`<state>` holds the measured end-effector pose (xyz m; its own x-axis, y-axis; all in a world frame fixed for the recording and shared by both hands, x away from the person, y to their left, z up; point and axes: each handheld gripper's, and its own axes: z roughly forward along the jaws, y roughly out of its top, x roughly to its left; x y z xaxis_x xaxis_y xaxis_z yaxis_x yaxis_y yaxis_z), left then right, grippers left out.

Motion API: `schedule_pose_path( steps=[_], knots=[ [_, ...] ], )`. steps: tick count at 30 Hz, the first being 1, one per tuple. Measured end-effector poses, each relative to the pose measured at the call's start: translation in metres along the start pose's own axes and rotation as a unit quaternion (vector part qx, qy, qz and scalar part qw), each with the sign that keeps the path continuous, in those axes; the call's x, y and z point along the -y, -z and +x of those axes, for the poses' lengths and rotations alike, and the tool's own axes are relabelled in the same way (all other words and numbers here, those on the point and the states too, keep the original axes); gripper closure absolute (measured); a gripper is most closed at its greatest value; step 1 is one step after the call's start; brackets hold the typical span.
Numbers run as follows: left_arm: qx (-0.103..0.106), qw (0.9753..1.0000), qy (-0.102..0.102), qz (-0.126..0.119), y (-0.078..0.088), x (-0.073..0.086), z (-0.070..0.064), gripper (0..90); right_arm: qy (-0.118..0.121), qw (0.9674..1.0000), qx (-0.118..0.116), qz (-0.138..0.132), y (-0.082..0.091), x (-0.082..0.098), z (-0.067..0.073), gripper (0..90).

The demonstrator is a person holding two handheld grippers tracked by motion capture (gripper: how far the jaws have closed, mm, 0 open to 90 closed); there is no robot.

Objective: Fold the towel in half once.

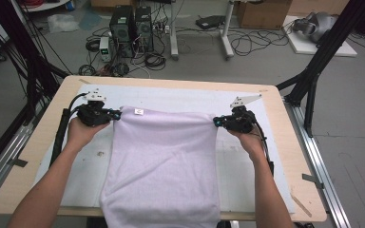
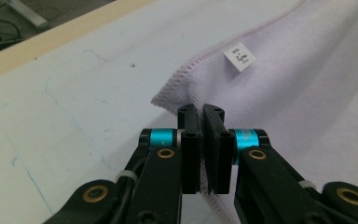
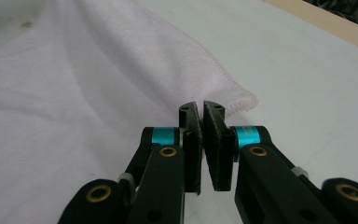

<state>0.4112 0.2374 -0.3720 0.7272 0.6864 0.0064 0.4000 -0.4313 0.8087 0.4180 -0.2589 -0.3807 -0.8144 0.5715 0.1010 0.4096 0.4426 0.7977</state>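
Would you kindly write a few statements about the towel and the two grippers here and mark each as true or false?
1. The left gripper is shut on a far corner of the towel. True.
2. The right gripper hangs open above the towel. False: its jaws are shut on the towel's other far corner.
3. A small white label sits on the towel near the left gripper. True.
4. The towel is dark blue. False: it is pale lilac.
5. The towel's near end hangs over the near edge of the table. True.
6. The towel is rolled into a tight bundle. False: it is spread out between the grippers.
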Motion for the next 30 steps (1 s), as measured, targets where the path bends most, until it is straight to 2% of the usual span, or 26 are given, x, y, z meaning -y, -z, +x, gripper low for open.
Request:
schedule_pose_path(
  steps=[3,6,8,10,14,18,21,25,28,30],
  knots=[
    [0.002,0.9998,-0.005,-0.022,0.016,0.003,-0.011,85.2,0.02,0.9997,-0.013,-0.001,0.012,-0.001,0.014,86.2],
    [0.005,0.9994,-0.014,-0.032,0.029,0.014,-0.028,85.1,0.029,0.9993,-0.024,-0.005,0.026,0.005,0.029,86.1],
    [-0.001,0.9994,-0.025,-0.026,0.036,0.026,-0.041,85.0,0.033,0.9989,-0.032,-0.009,0.035,0.011,0.039,86.1],
    [0.008,0.9991,-0.031,-0.028,0.042,0.04,-0.053,85.0,0.039,0.9984,-0.039,-0.013,0.042,0.02,0.052,86.1],
    [0.026,0.9987,-0.036,-0.026,0.053,0.07,-0.077,84.8,0.045,0.9977,-0.051,0.001,0.046,0.044,0.075,86.1],
    [0.042,0.998,-0.043,-0.018,0.059,0.09,-0.093,81.0,0.04,0.9973,-0.06,0.012,0.046,0.066,0.088,85.9],
    [0.04,0.9982,-0.044,-0.008,0.065,0.098,-0.096,69.3,0.031,0.9963,-0.08,0.007,0.048,0.079,0.094,83.2],
    [0.041,0.9989,-0.024,-0.002,0.066,0.094,-0.087,51.7,0.019,0.9968,-0.078,0.001,0.053,0.076,0.092,69.8],
    [0.048,0.9987,-0.018,-0.001,0.057,0.087,-0.083,46.5,0.021,0.9977,-0.065,0.001,0.05,0.07,0.089,62.0],
    [0.054,0.9984,-0.015,0.007,0.048,0.084,-0.081,43.9,0.023,0.9977,-0.063,0.011,0.041,0.068,0.087,57.6]
  ],
)
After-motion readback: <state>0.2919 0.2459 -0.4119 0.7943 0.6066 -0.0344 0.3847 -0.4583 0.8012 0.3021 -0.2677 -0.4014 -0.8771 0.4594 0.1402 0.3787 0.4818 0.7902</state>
